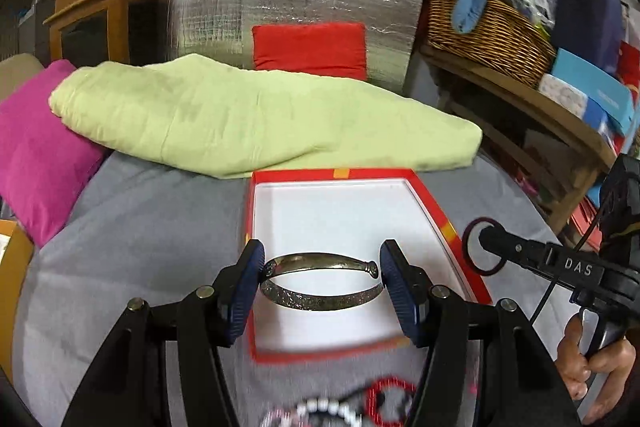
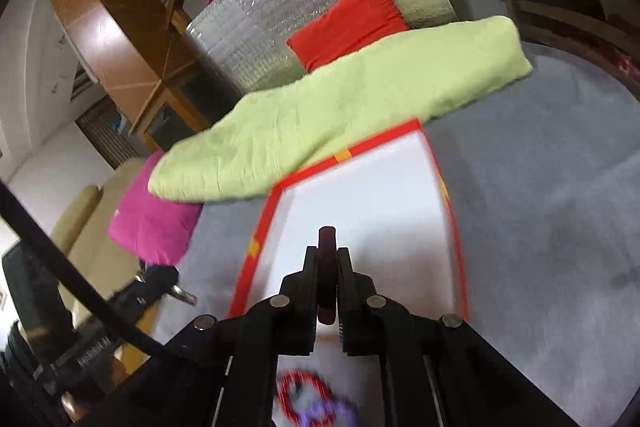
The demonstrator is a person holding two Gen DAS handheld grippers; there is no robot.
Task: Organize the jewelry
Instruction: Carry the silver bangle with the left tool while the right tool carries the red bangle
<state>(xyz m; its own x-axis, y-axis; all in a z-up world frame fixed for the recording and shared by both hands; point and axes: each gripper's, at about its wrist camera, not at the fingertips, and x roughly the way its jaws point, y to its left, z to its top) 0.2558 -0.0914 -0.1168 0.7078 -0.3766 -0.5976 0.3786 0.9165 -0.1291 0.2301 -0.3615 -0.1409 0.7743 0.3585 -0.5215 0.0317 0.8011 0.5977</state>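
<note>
My left gripper [image 1: 322, 285] is clamped across a silver metal bangle [image 1: 320, 281], one blue pad on each outer side, holding it over the near half of the open red box [image 1: 432, 211]. The bangle is an open cuff with a knobbed end by the right pad. I judge it stiff, fairly light and smooth enough to slip or twist if squeezed off-centre. The hold across its widest part looks sound to me.

My right gripper [image 2: 328, 279] is pressed together on a thin dark ring [image 2: 327, 239], edge-on between the jaws in the right wrist view. From the left wrist view the ring [image 1: 476, 247] hangs as a hoop off the fingertip, just outside the box's right wall. It looks light and rigid. Held by a narrow rim, it could swing or drop.

The box's white floor is bare, so both pieces have room to go down. Its low red walls are the edges to clear. The box lies on a grey blanket [image 1: 132, 227], soft ground where it could shift if bumped. A folded green cloth [image 1: 240, 123] touches its far wall. Beaded bracelets [image 1: 360, 403], red and white, lie blurred on the blanket just beneath my grippers, close enough to snag.
</note>
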